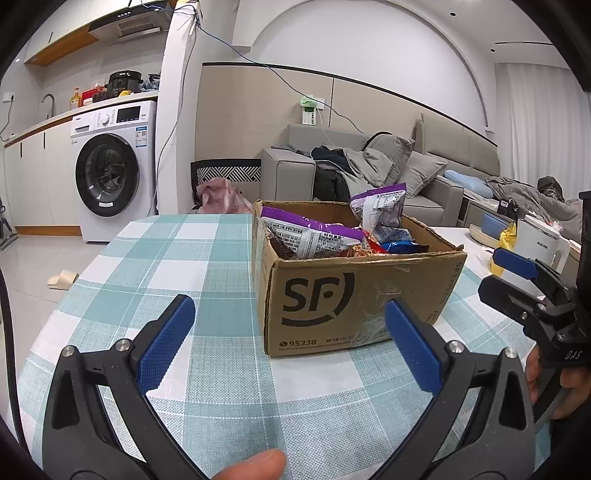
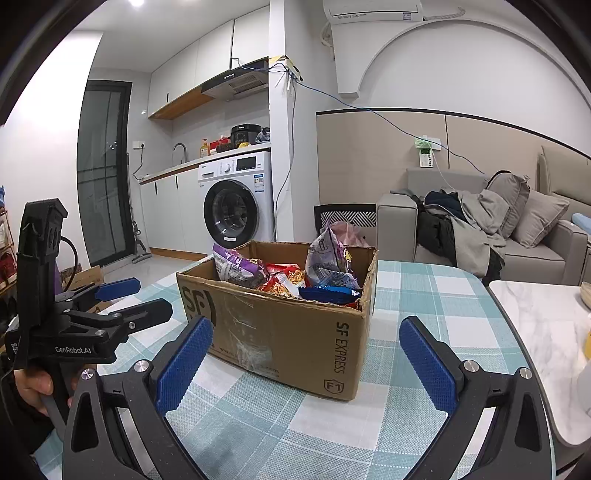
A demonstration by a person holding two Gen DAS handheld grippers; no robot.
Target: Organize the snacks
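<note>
The room was an open-plan flat with white walls (image 2: pixel 480 74) and a pale tiled floor (image 1: pixel 33 266). A white front-loading washing machine (image 1: pixel 110 173) stood under a kitchen counter (image 2: pixel 173 171) with a tap, below a range hood (image 2: pixel 236 86) and white upper cabinets (image 2: pixel 199 66). A dark glass door (image 2: pixel 101 173) closed the far end. A grey sofa (image 1: pixel 417 177) heaped with clothes and cushions ran along a beige panelled wall (image 1: pixel 258 107) beneath a curved white arch. An air conditioner (image 2: pixel 373 11) hung high. The surface (image 1: pixel 207 258) wore a teal-and-white checked cloth; a marble-topped side table (image 2: pixel 535 321) stood beside it.
</note>
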